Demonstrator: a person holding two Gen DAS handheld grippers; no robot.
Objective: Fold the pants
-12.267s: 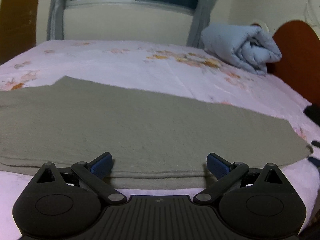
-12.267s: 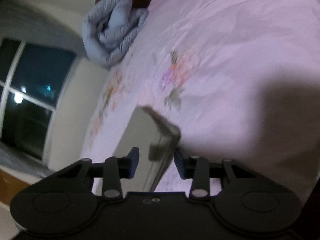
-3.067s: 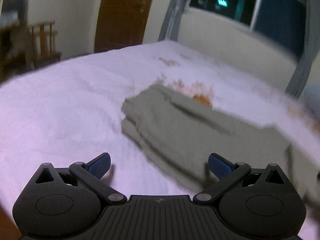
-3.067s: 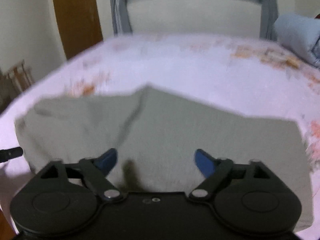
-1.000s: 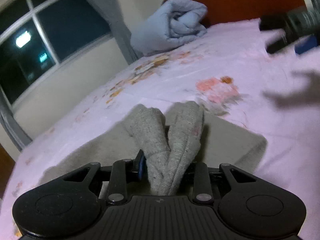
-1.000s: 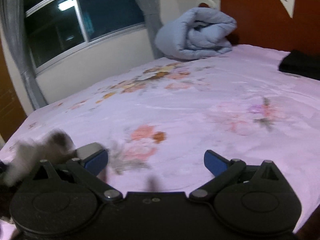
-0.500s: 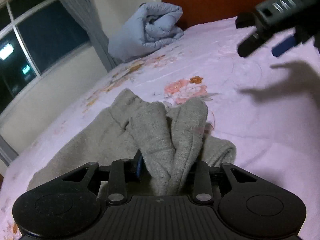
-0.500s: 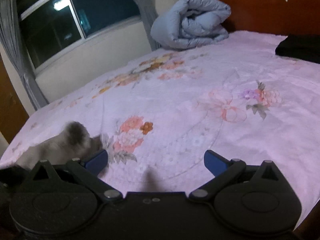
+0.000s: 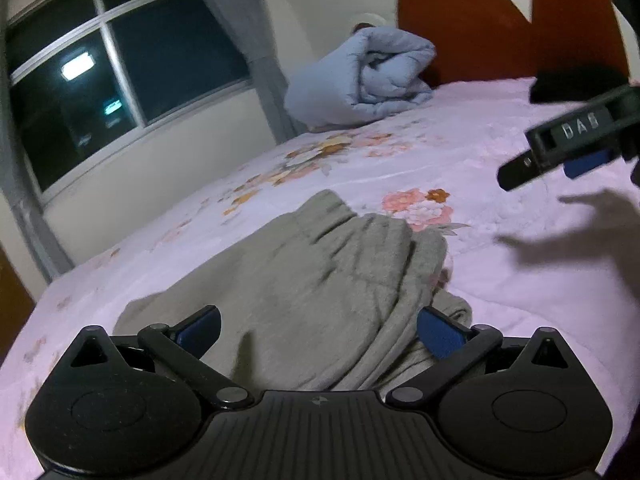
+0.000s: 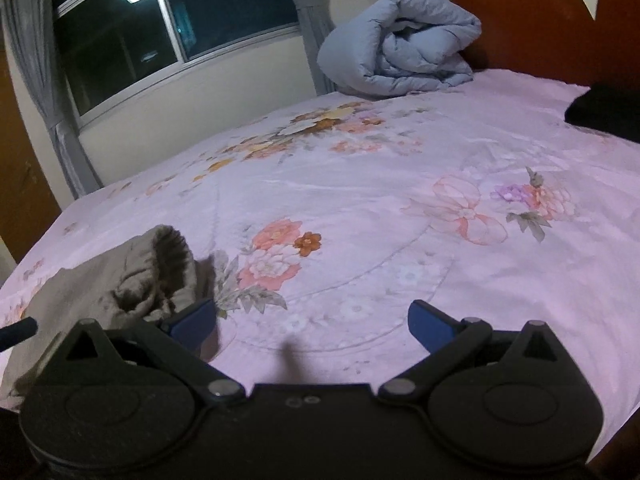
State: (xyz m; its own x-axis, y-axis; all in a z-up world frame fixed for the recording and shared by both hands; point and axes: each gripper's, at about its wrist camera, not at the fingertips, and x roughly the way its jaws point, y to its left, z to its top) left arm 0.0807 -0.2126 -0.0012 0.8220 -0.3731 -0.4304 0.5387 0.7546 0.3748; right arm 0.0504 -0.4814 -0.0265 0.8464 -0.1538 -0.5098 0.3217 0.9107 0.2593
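The grey pants (image 9: 312, 280) lie folded in a loose heap on the pink floral bed sheet (image 9: 500, 288). My left gripper (image 9: 318, 330) is open just above the heap, its blue pads either side of the cloth. In the right wrist view the pants (image 10: 132, 280) lie at the lower left, with a bunched end sticking up. My right gripper (image 10: 312, 326) is open and empty over bare sheet, to the right of the pants. It also shows in the left wrist view (image 9: 576, 140), raised at the far right.
A rolled light blue duvet (image 10: 400, 48) lies by the red-brown headboard (image 9: 472, 24). A black item (image 10: 608, 112) lies on the bed's far right. A window (image 10: 160, 28) with grey curtains lines the far wall. A wooden door (image 10: 20, 152) stands at the left.
My left gripper has opened and let go of the pants, which have dropped and spread onto the heap. My right gripper has stayed open, drifting slightly.
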